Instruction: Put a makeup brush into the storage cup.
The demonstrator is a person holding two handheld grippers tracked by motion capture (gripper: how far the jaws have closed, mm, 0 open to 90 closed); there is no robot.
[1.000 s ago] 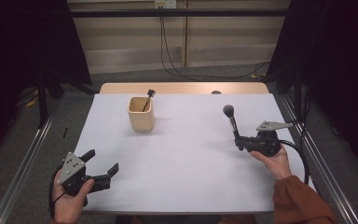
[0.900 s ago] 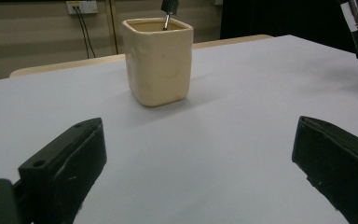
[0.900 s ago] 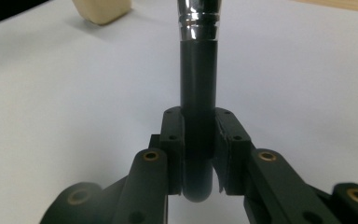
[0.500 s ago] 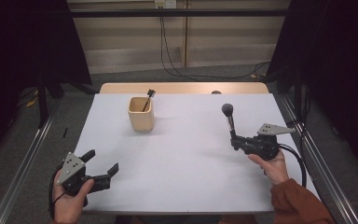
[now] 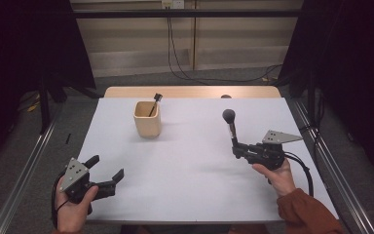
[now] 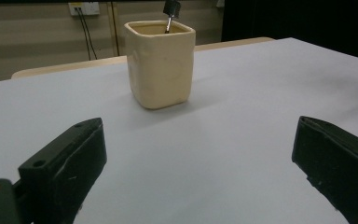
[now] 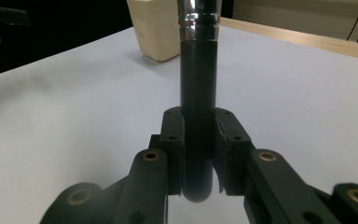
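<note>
- Brush (image 5: 230, 125): a makeup-type brush with a dark round head and a dark handle joined by a shiny metal collar, held upright above the right half of the table, clear of the white sheet (image 5: 190, 165); in the right gripper view the handle (image 7: 196, 116) rose straight up between the jaws.
- Right gripper (image 5: 237, 150): pinched on the lower end of the brush handle, the pads pressed against both sides of it, with the rounded butt of the handle poking out just below the pads; the person's right hand (image 5: 276, 174) carried it near the right edge of the sheet.
- Left gripper (image 5: 108, 170): jaws spread wide and holding nothing, resting low at the near left corner of the sheet in the person's left hand (image 5: 73, 210); its own view looked between the two black jaws toward the cup.
- Cup (image 5: 147, 118): a cream-coloured square cup standing upright on the far left part of the sheet, well apart from both grippers; a second, thinner brush (image 5: 154, 103) already leaned inside it, its dark tip above the rim.
- Progress, as judged: the work appeared to be gathering brushes into the cup. One brush stood in the cup; the second was lifted and gripped. Left to do: carrying it across to the cup, lowering it inside, and letting go.
</note>
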